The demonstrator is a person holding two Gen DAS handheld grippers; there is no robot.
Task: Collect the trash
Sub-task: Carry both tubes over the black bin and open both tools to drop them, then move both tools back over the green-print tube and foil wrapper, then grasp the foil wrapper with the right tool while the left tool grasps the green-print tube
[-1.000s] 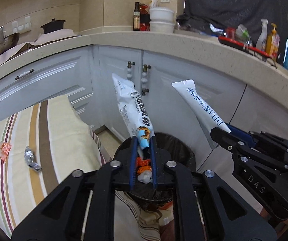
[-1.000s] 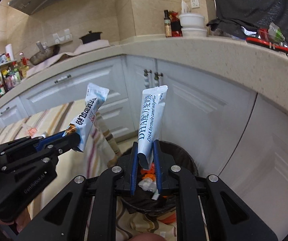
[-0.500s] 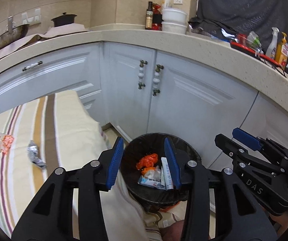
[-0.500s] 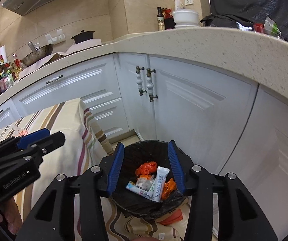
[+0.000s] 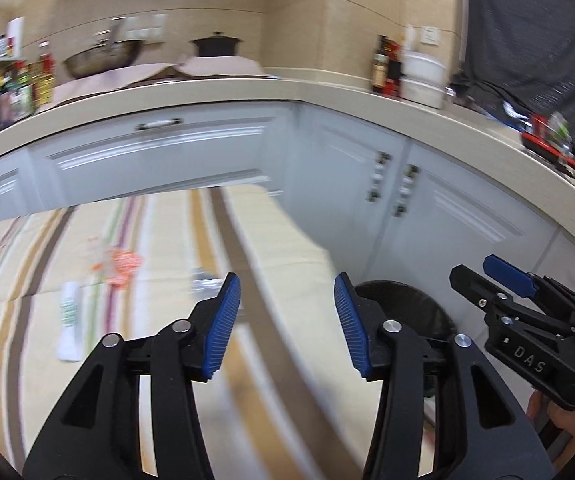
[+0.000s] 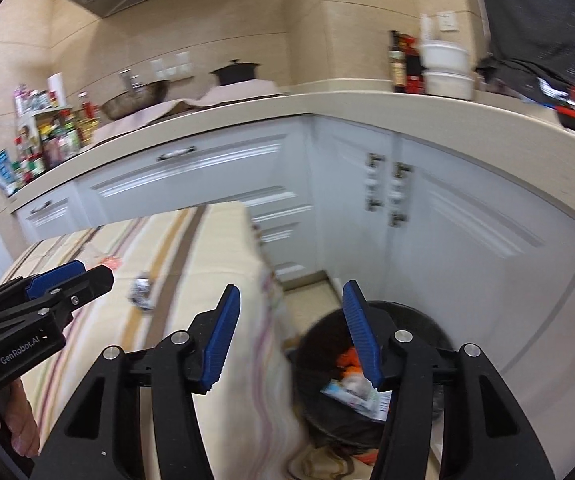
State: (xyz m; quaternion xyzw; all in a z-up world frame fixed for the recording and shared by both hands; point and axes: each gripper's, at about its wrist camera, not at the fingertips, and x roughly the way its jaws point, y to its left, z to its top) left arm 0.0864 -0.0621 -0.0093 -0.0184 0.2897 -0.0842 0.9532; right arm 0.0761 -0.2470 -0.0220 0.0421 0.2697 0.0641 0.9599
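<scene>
Both grippers are open and empty. My left gripper [image 5: 287, 320] hangs over the striped tablecloth [image 5: 159, 240], where an orange-and-clear wrapper [image 5: 121, 266], a white sachet [image 5: 69, 320] and a crumpled silver wrapper [image 5: 203, 280] lie, blurred. My right gripper [image 6: 291, 328] is over the table edge beside the black bin [image 6: 407, 316], which holds the sachets [image 6: 351, 394] and orange scraps [image 6: 347, 358]. The silver wrapper also shows in the right wrist view [image 6: 141, 292]. The bin rim shows in the left wrist view [image 5: 403, 292].
White kitchen cabinets [image 6: 467, 216] wrap round the corner behind the bin under a beige counter [image 5: 327, 92] with bottles, a pot and bowls. The table edge [image 6: 263, 264] drops next to the bin. Each gripper sees the other at the frame's side.
Both grippers opened and dropped their sachets into the bin. Both have since swung left, away from the bin and toward the striped table.
</scene>
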